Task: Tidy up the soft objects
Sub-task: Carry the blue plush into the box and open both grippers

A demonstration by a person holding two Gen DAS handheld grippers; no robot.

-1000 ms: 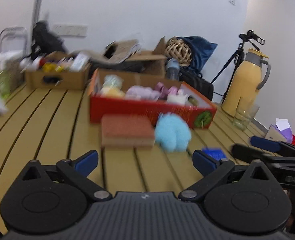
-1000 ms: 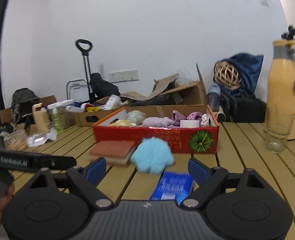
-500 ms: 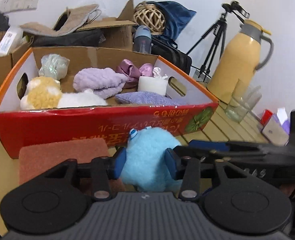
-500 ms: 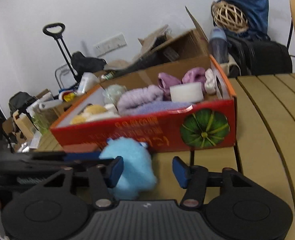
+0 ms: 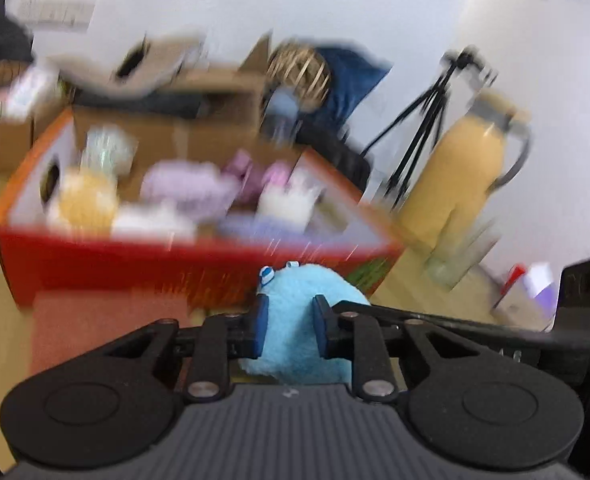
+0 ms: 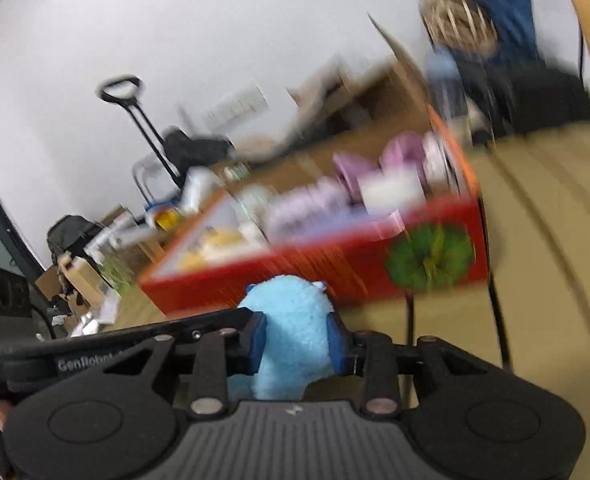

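Note:
A fluffy light-blue plush toy [image 5: 295, 320] sits between both grippers in front of the red cardboard box [image 5: 115, 268]. My left gripper [image 5: 289, 328] has its blue pads pressed into the plush and its jaws are still closing. My right gripper [image 6: 297, 338] also squeezes the plush toy [image 6: 291, 320] from both sides, its jaws closing too. The red box [image 6: 335, 264] holds several soft things: purple cloths, a white roll, a yellow and white plush. Each gripper's black finger shows in the other's view.
A reddish sponge pad [image 5: 107, 328] lies on the slatted wooden table left of the plush. A yellow thermos jug [image 5: 463, 176] and a glass [image 5: 459, 256] stand to the right. Cardboard boxes, a tripod and bags fill the back.
Both grippers have closed further onto the blue plush, which now bulges between the pads. Both views are blurred by motion, and the right wrist view has tilted.

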